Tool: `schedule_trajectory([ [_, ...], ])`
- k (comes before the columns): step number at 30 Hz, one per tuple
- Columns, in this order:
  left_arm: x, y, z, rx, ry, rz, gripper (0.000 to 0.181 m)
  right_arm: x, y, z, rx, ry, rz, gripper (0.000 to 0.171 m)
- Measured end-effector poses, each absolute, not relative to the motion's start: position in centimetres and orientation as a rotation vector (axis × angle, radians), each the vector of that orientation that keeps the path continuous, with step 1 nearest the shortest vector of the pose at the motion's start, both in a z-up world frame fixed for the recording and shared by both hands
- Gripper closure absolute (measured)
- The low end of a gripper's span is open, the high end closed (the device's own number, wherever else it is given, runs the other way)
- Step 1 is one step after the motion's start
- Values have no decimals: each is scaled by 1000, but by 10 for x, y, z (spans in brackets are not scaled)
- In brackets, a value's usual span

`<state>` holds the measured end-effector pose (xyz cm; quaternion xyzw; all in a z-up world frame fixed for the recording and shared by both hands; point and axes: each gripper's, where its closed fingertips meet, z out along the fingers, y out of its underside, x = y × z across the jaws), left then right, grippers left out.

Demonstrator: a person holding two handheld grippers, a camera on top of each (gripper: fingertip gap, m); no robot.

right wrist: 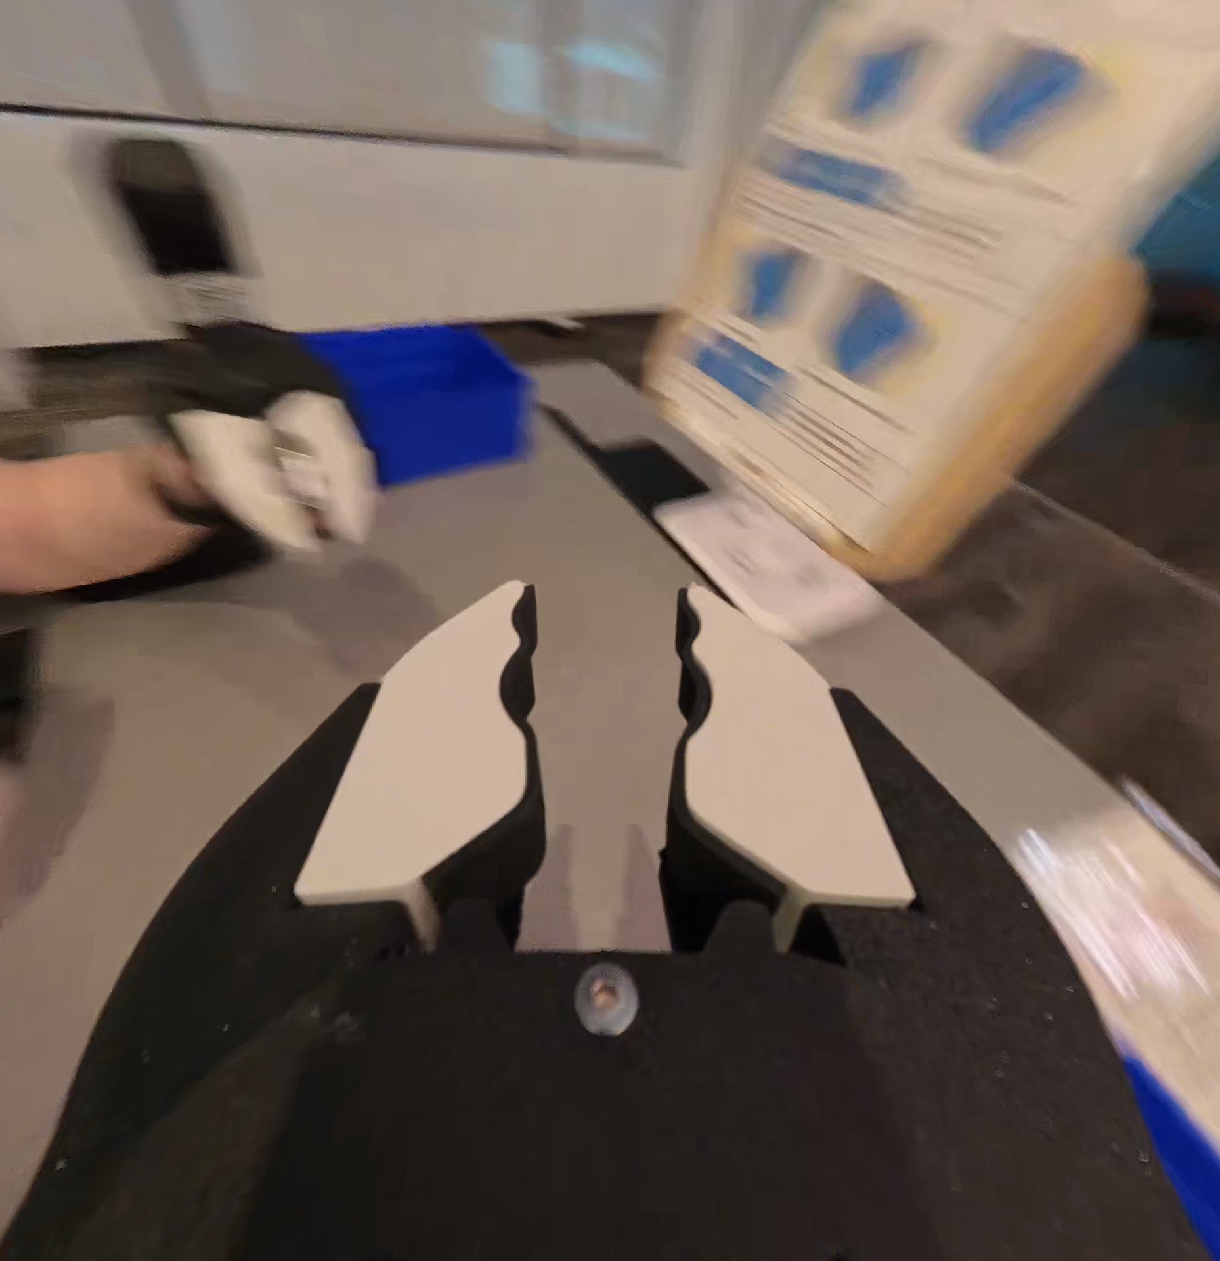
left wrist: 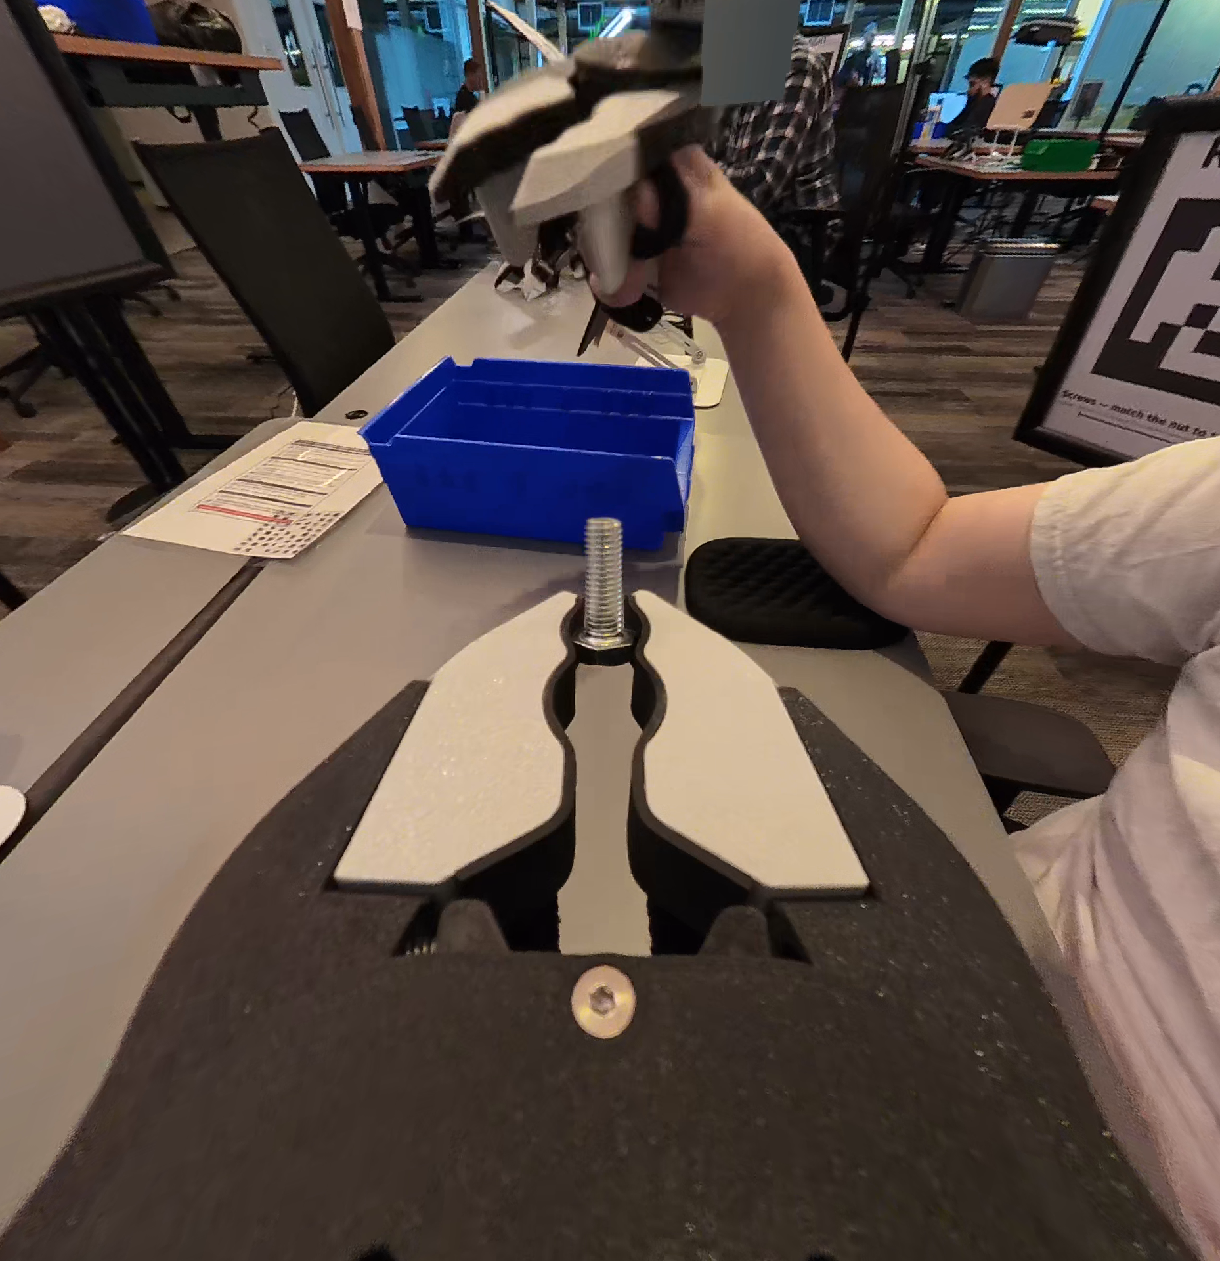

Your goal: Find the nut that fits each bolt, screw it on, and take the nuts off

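Left gripper clamps a silver bolt at its hex head; threaded shank stands upright above the fingertips, bare of any nut. Grey table below. Blue bin sits just beyond the bolt; black pad to its right. Right gripper raised high over the table, jaws parted with a moderate gap, holding nothing. Right wrist view heavily blurred.

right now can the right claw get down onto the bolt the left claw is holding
Probably yes. The bolt stands upright in the shut left claw with its threaded top bare, and the right claw is open, empty and raised above the table, with nothing between them.
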<state>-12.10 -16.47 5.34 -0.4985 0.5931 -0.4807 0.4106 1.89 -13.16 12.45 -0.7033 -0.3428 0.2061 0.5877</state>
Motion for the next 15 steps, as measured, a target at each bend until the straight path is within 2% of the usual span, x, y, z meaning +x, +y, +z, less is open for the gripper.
schedule_trajectory([
  [2,-121,-164,53,-1257,1491,-1208,171,-57,-148,128,-1489,-1018,637,136],
  [5,-122,-165,56,-1247,1488,-1207,171,-119,-157,110,-1463,-1153,737,138],
  [9,-124,-165,61,-1236,1475,-1225,171,-153,-154,94,-1448,-1165,845,144],
  [13,-124,-168,61,-1223,1487,-1232,171,-163,-156,91,-1417,-1155,985,164],
  [15,-124,-168,62,-1212,1481,-1224,170,-160,-156,92,-1419,-1151,1016,164],
])
